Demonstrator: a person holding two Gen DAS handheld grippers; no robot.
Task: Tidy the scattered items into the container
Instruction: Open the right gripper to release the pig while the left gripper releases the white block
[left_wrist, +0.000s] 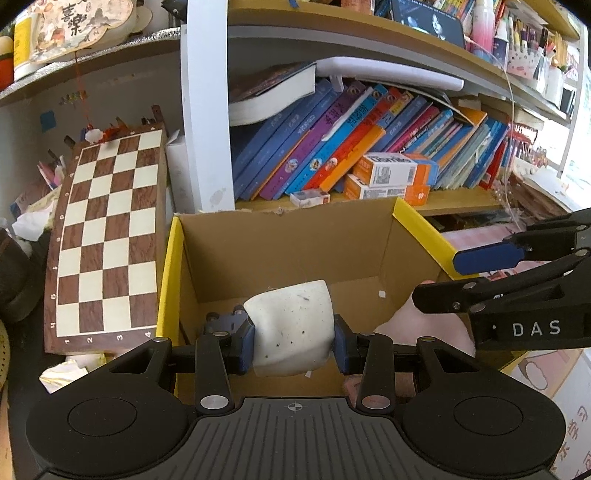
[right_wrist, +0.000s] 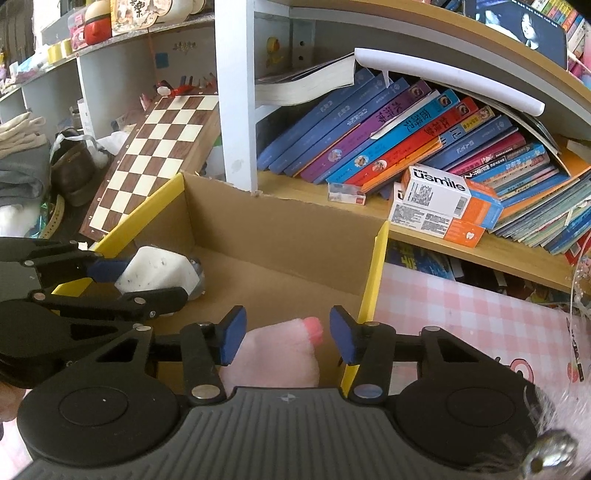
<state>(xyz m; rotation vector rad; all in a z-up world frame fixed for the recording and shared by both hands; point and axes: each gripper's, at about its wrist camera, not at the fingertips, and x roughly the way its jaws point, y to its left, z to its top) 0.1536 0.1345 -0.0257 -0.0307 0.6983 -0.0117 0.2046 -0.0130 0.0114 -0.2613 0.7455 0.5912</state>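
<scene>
sponge (left_wrist: 293, 328) between left gripper (left_wrist: 294, 341) pads

A chessboard (left_wrist: 105, 236) leaned at the far left. Slanted books (left_wrist: 354, 144) filled a wooden shelf (right_wrist: 369, 206), with orange-and-white boxes (right_wrist: 443, 206) stacked before them. A pink checked cloth (right_wrist: 461, 314) lay right.

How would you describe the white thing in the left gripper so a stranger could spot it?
Find the open cardboard box with yellow edges below the bookshelf. Over its left side, the left gripper pinches a white, black-speckled squashy block, unlike the pink plush toy nearby.
</scene>
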